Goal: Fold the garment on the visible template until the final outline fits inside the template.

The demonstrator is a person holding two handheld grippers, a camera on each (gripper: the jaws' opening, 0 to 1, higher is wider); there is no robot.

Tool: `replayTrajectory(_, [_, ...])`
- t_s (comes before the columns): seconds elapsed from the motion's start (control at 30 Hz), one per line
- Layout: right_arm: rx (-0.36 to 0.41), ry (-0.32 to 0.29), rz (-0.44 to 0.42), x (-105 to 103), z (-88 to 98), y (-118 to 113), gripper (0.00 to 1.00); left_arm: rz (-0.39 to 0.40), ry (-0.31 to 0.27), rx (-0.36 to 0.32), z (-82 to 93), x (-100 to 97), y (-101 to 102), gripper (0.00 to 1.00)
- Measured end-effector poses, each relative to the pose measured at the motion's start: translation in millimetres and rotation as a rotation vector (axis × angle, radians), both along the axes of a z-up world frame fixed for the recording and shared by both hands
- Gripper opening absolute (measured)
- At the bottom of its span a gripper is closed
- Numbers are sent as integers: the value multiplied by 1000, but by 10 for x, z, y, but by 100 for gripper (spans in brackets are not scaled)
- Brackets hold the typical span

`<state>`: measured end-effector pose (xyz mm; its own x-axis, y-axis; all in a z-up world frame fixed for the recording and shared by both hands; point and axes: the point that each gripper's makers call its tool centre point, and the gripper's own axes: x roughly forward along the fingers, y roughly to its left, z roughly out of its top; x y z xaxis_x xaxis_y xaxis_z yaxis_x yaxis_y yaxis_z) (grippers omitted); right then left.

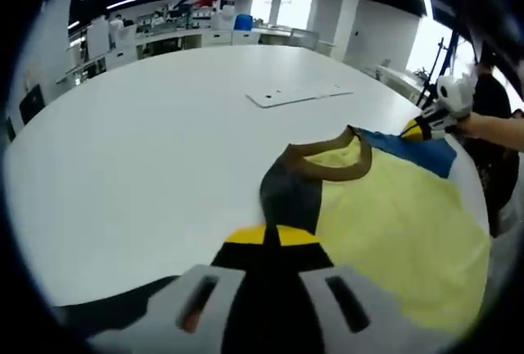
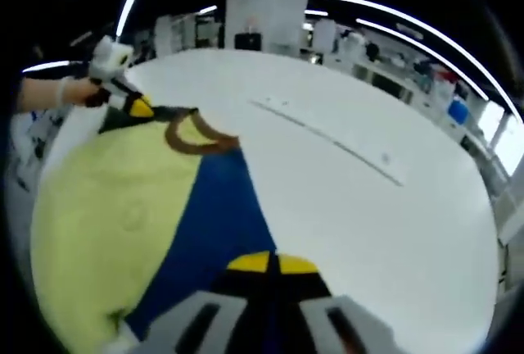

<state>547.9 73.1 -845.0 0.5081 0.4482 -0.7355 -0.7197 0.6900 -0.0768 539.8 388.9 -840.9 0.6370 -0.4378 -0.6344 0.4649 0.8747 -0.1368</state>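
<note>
Garment (image 1: 393, 215), one yellow shirt with a blue shoulder, a black shoulder and a brown collar (image 1: 332, 161), lies on the white table (image 1: 147, 149), each shoulder pinched by one gripper: left gripper (image 1: 270, 239), right gripper (image 2: 270, 265).

Low opposing views, shared garment (image 1: 385, 206), table (image 1: 147, 141)

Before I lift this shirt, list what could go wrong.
1. The shirt hangs over the table edge, so it may slide off.
2. The template lies apart from it; a fold made here may miss the outline.
3. The left gripper and right gripper pinch opposite shoulders; uneven lifting could skew the fold.
</note>
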Motion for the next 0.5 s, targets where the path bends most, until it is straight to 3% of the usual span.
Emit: replayTrajectory(0.5, [-9, -6, -3, 127, 4, -2, 0, 20, -42, 13, 22, 112, 17, 0])
